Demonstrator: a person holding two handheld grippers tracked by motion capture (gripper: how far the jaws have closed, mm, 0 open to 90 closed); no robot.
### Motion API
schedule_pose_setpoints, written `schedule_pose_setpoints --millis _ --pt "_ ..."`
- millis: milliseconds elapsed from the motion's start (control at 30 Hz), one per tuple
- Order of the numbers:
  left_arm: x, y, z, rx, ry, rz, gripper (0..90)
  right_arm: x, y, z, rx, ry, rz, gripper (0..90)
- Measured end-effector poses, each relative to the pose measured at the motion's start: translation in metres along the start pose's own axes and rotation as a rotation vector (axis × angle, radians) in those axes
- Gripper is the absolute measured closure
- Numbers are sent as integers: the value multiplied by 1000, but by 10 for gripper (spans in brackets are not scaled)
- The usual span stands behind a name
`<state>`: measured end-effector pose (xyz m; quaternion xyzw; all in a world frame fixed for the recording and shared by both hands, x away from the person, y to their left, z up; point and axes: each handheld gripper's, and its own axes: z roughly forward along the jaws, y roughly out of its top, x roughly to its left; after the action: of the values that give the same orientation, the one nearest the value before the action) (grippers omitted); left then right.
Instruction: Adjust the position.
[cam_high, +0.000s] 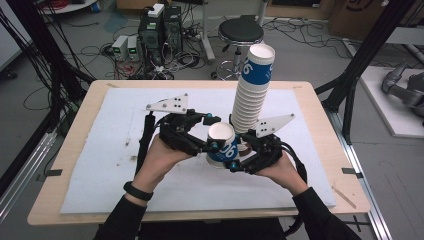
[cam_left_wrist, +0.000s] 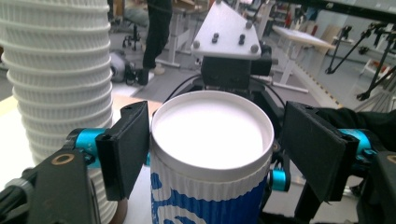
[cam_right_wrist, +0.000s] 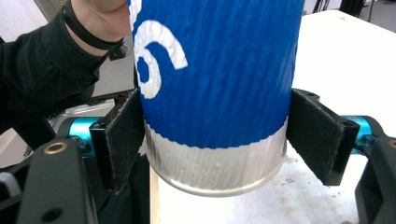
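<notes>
A blue-and-white ribbed paper cup (cam_high: 221, 142) stands upright between both grippers near the middle of the white mat (cam_high: 115, 165). My left gripper (cam_high: 211, 134) brackets its rim (cam_left_wrist: 212, 140); the left pad sits at the rim, and a gap shows on the right side, so it is open. From the other side my right gripper (cam_high: 239, 155) grips the cup's lower wall (cam_right_wrist: 215, 70), both pads (cam_right_wrist: 122, 140) against it. A tall stack of the same cups (cam_high: 252, 90) rises just behind, close to the left gripper's left jaw (cam_left_wrist: 56, 70).
The mat lies on a wooden table (cam_high: 320, 130) whose edges are near on all sides. Beyond the far edge stand a black stool (cam_high: 241, 31) and computer boxes (cam_high: 159, 27) among cables. Black frame posts (cam_high: 360, 65) flank the table.
</notes>
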<state>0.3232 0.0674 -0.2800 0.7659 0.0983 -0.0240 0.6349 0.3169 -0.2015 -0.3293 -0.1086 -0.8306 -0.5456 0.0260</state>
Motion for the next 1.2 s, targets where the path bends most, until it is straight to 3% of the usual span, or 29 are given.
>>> schedule_pose_setpoints --millis 300,400,567,933,1200 --pt "1 -2 7 93 14 -6 231 0 0 2 3 2 -6 241" --pt "1 -2 6 104 28 -5 231 0 0 1 -3 -1 -6 243" --pt "1 0 1 102 43 -7 231 -1 -1 -3 -18 -1 -6 243" --pt "3 1 -4 114 18 0 293 -1 0 -3 -3 -6 -7 241" --pt "3 1 -5 44 11 14 294 -1 1 -9 -72 -11 6 171"
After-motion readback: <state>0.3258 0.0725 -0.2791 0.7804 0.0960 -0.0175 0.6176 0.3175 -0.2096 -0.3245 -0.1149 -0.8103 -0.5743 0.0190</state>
